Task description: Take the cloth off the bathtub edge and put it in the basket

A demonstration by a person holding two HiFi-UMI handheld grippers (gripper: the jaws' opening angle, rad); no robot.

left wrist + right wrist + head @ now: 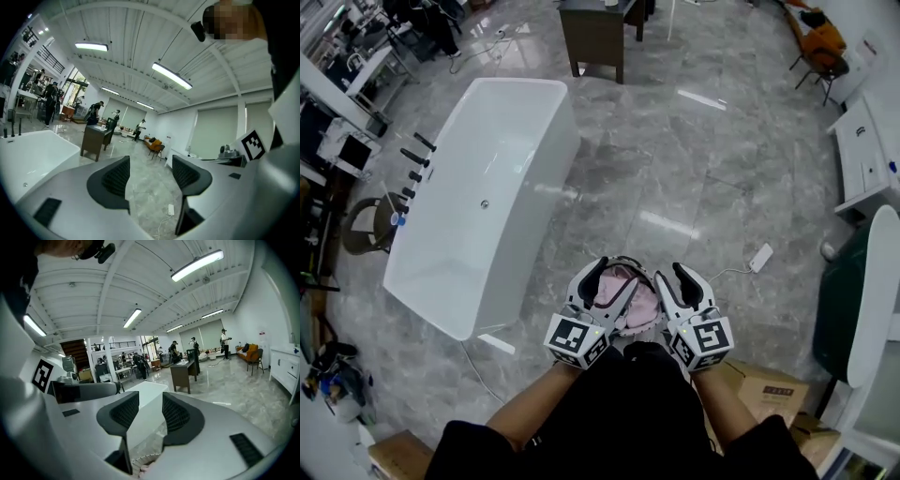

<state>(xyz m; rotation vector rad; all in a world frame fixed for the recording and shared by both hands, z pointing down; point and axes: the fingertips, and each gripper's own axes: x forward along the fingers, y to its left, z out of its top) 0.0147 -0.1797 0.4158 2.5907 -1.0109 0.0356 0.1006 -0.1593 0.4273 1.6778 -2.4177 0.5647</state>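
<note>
Cloth of soft pink fabric (pixel 623 292) is seen bunched in a pale round basket (pixel 639 325) just below the jaws of the left gripper (pixel 609 279) and right gripper (pixel 673 277), both held parted and empty. Limp and light, it is judged best pinched at a fold.

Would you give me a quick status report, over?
Left gripper open, empty. Right gripper open, empty. Pink cloth in basket beneath them. Bathtub edge bare; nothing in the way.

Bright, even light falls from ceiling tube lamps (pixel 171 75); the glossy floor (pixel 694 178) shows glare streaks; both gripper views bend strongly with dark vignetted corners; shadows are soft, focus fair.
</note>
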